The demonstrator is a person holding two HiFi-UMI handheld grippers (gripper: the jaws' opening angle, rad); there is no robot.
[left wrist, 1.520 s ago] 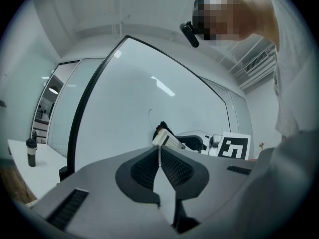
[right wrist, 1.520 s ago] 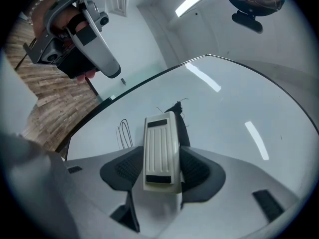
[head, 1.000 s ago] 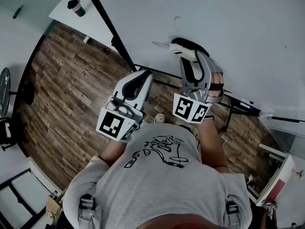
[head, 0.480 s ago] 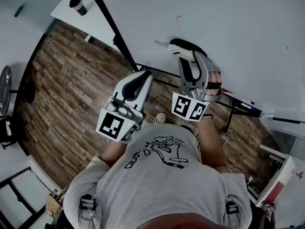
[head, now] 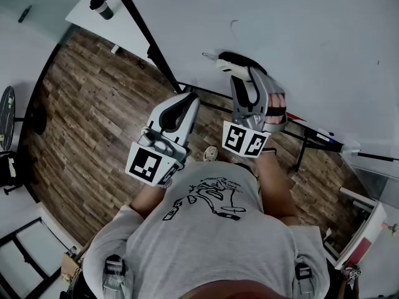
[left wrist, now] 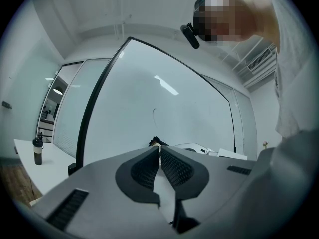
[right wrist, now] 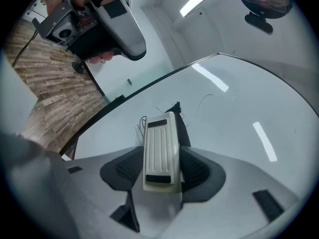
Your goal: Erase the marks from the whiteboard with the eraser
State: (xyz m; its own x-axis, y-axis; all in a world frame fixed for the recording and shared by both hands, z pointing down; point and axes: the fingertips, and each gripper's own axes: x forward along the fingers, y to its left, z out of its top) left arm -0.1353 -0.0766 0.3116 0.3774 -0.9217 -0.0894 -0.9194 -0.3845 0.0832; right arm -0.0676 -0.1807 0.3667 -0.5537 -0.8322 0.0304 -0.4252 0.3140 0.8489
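My right gripper (head: 239,67) reaches forward at arm's length, jaws clamped on the eraser (right wrist: 161,153), my right hand (head: 278,106) wrapped round its grip. My left gripper (head: 185,99) sits nearer my chest, jaws pressed together with nothing between them.

Dark wooden planks make up the floor (head: 93,104), which fills the head view from 11 o'clock round to 7 o'clock and runs on behind the person toward 4 o'clock. A white table (head: 118,27) stands on it at 11 o'clock, with a dark lidded cup (head: 100,8) upright on top. The black stand legs (head: 302,149) of the whiteboard (head: 280,36) rest on the planks at 3 o'clock. A shoe (head: 209,154) is planted near the centre. The left gripper view shows the table (left wrist: 50,168) at 8 o'clock, with the cup (left wrist: 38,151) standing on it.
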